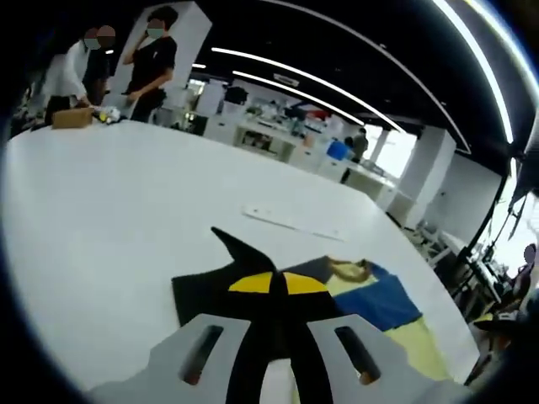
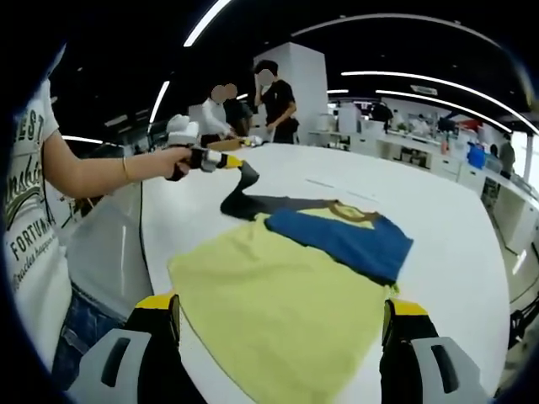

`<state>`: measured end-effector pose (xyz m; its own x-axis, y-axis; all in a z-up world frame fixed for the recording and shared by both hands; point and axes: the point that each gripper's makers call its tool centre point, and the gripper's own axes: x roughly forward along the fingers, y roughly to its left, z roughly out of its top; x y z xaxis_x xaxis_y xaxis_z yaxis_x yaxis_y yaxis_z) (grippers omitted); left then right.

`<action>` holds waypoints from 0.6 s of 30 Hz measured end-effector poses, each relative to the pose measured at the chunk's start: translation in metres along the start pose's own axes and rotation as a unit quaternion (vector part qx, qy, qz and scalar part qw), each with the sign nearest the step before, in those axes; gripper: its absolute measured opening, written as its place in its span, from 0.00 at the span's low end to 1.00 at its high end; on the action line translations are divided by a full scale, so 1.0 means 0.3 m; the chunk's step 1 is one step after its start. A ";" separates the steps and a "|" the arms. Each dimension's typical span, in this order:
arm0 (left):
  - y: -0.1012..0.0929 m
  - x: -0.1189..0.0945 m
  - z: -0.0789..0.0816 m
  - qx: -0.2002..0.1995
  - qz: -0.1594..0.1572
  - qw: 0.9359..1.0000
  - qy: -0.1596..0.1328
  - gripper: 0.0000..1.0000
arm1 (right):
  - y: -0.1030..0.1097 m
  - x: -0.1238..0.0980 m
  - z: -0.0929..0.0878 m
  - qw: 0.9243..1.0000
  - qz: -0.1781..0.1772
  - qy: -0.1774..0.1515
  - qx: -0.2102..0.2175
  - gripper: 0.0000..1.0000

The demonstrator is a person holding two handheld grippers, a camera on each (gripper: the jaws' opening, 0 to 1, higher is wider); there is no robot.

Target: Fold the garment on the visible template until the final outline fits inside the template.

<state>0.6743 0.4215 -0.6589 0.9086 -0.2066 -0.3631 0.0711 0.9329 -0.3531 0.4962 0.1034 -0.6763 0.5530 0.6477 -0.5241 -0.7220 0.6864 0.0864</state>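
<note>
You had the left gripper (image 2: 221, 160) pinching the dark sleeve (image 2: 246, 181) of the yellow, blue and dark T-shirt (image 2: 286, 295), its jaws pressed together on the cloth and the sleeve tip lifted off the white worktop (image 2: 446, 210). In the left gripper view the same dark fabric ran up between the jaws of that gripper (image 1: 278, 332). The right gripper (image 2: 278, 337) hovered over the yellow hem end with its jaws spread wide, holding nothing.

The garment lay flat near the worktop's middle. Its long axis ran from the yellow hem closest to you out to the neckline (image 2: 354, 210) at the far end, with the blue band crossing it. I could not make out the template's outline.

The risk, as I judged it, was drag: pulling the sleeve inward with only one grip could slide the whole shirt or bunch the shoulder, because nothing pinned the body. A thin pinch on one layer might also slip mid-fold, leaving a skewed crease.
</note>
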 end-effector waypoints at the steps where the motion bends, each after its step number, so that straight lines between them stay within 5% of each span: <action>1: -0.009 0.003 0.000 -0.001 -0.003 1.000 -0.001 0.00 | -0.001 0.000 -0.001 1.000 0.000 0.001 0.000 0.99; 18: -0.170 0.056 -0.002 0.007 -0.049 0.999 0.003 0.00 | -0.001 -0.005 -0.020 1.000 0.003 0.004 0.002 0.99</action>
<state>0.6857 0.3703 -0.6477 0.8942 -0.2995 -0.3326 0.1660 0.9120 -0.3750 0.4932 0.1002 -0.6805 0.5455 0.6484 -0.5310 -0.7229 0.6846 0.0934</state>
